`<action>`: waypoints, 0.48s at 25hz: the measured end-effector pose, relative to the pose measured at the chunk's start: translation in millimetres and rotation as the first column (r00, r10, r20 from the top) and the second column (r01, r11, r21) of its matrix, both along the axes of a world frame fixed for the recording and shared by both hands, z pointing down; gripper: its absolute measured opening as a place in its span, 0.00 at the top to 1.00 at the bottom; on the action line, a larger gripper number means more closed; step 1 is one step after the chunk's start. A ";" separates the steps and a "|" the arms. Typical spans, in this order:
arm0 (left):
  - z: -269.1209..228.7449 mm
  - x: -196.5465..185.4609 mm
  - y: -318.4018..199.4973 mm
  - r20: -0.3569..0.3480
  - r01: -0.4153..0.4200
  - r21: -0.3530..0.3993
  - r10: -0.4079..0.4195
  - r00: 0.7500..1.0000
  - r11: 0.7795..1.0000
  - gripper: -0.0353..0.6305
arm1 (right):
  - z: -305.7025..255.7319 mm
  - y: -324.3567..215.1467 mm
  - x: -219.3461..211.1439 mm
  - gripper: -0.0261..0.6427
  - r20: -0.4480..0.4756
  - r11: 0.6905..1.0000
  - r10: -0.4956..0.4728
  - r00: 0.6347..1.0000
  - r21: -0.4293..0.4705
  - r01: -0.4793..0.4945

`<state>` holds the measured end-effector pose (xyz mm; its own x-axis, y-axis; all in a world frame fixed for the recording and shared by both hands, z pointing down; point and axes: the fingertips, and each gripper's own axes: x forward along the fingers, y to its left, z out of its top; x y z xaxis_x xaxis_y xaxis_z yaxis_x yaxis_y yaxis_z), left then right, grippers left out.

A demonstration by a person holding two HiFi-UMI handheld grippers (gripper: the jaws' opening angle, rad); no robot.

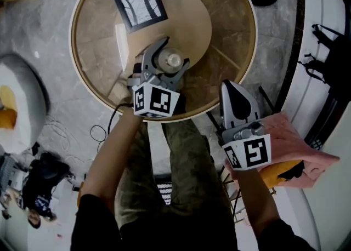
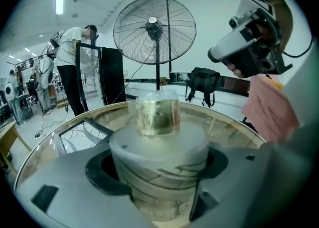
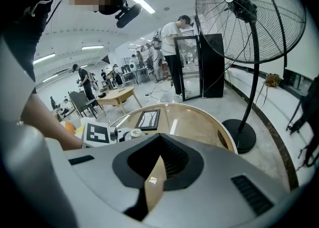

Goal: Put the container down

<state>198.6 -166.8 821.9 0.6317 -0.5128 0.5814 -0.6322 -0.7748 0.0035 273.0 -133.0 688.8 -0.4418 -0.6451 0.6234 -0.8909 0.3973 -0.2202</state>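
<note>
1. Left gripper: in the left gripper view I read both jaws pressed against the sides of the container, one on each flank. The container is a pale cylinder, upright, with a translucent cap on top. The grip sits on its lower body.

2. Container position: in the head view I see it above the round glass table, on the near part of the top and just inside the rim. I cannot tell whether its base touches the glass.

3. Right gripper: in the right gripper view I read its jaws closed together, tip to tip, with nothing between them. It is off the table's near right edge and well apart from the container. A pink cloth lies beside the hand holding this gripper.

4. Table contents: a framed picture of bare trees lies flat on the far left part of the top, apart from the container.

5. Surroundings: a tall standing fan and a black backpack are on the floor beyond the table.
</note>
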 end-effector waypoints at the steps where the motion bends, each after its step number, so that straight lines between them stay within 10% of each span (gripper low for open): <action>1: 0.1 -0.8 0.2 -0.005 0.001 -0.001 -0.001 1.000 1.000 0.42 | 0.5 1.0 -0.5 0.93 0.000 1.000 0.000 1.000 -0.001 0.000; 12: 6.5 -12.4 7.5 0.028 -0.016 0.003 0.016 0.999 1.000 0.42 | 2.3 7.9 -10.2 0.93 0.004 1.000 -0.013 1.000 -0.006 0.013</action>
